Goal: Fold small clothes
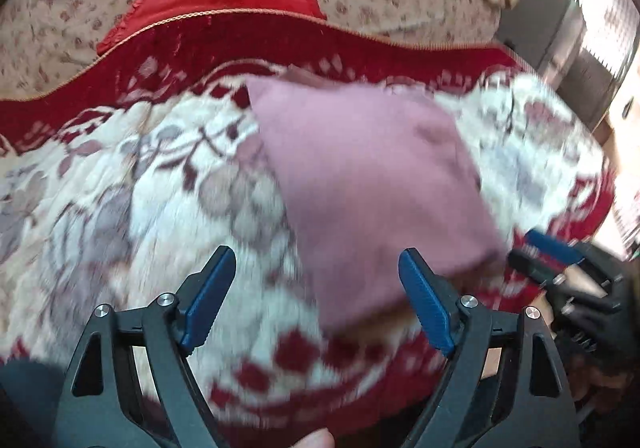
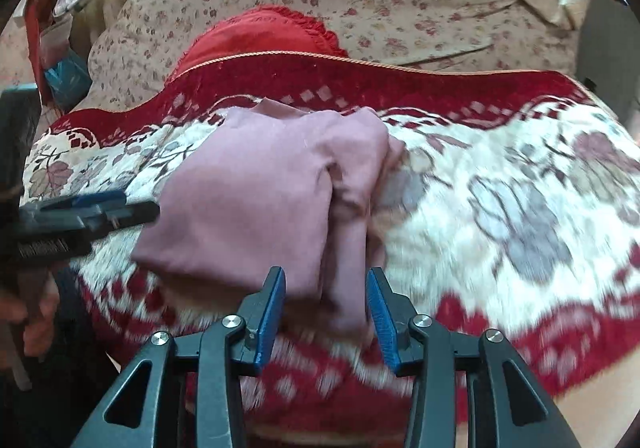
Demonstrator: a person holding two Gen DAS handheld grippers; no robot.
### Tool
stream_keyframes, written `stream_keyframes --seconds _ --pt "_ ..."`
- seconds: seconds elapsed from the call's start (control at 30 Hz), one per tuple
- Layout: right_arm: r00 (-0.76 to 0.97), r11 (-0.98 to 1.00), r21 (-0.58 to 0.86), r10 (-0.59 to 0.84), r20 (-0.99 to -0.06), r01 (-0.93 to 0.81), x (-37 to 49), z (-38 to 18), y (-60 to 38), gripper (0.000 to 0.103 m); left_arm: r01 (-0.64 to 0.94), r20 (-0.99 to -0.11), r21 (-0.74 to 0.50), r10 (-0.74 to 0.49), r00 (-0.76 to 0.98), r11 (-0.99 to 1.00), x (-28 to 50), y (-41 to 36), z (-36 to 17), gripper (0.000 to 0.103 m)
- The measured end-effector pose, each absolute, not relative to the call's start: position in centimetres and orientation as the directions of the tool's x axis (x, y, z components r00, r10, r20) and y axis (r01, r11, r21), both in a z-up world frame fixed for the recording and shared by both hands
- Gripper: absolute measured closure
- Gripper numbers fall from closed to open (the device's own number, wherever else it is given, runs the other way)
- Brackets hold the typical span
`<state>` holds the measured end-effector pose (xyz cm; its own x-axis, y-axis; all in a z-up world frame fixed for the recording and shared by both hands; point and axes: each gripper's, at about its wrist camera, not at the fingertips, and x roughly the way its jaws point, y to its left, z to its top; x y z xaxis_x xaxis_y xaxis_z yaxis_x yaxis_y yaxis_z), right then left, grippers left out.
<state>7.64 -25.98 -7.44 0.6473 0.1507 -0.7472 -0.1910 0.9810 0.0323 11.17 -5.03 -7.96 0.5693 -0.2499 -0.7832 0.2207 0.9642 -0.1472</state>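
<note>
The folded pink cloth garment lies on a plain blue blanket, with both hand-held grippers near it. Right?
Not quite: the folded pink cloth garment lies on a red and white floral blanket, not plain blue, as the right wrist view shows. Both hand-held grippers are near it.

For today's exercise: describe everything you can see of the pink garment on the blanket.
The pink garment is a dusty mauve piece of soft, matte cloth, folded into a rough rectangle with layered flaps and creases bunched along one side. It lies flat on the red and cream floral blanket, near its red border. The right gripper stands at its near edge, jaws apart, no pad clearly pressing it; the left gripper, jaws wide, is clear of it.
</note>
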Motion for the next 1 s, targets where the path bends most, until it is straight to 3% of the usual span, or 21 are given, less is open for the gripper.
stream_keyframes --seconds 0.27,0.37,1.0 --pt "0.714 0.997 0.022 0.073 -0.696 -0.08 3.6 -6.2 -27.9 0.063 0.182 -0.781 -0.073 -0.169 0.601 0.981 7.0 -7.0 -6.4 0.019" --pt "0.722 0.997 0.06 0.074 -0.688 -0.045 2.8 -5.9 -28.9 0.063 0.17 -0.765 -0.097 -0.183 0.618 0.981 5.9 -7.1 -5.5 0.019" --pt "0.723 0.996 0.059 0.092 -0.685 -0.071 2.2 -6.2 -28.2 0.063 0.167 -0.774 -0.054 -0.147 0.616 0.984 4.9 -7.7 -5.7 0.019"
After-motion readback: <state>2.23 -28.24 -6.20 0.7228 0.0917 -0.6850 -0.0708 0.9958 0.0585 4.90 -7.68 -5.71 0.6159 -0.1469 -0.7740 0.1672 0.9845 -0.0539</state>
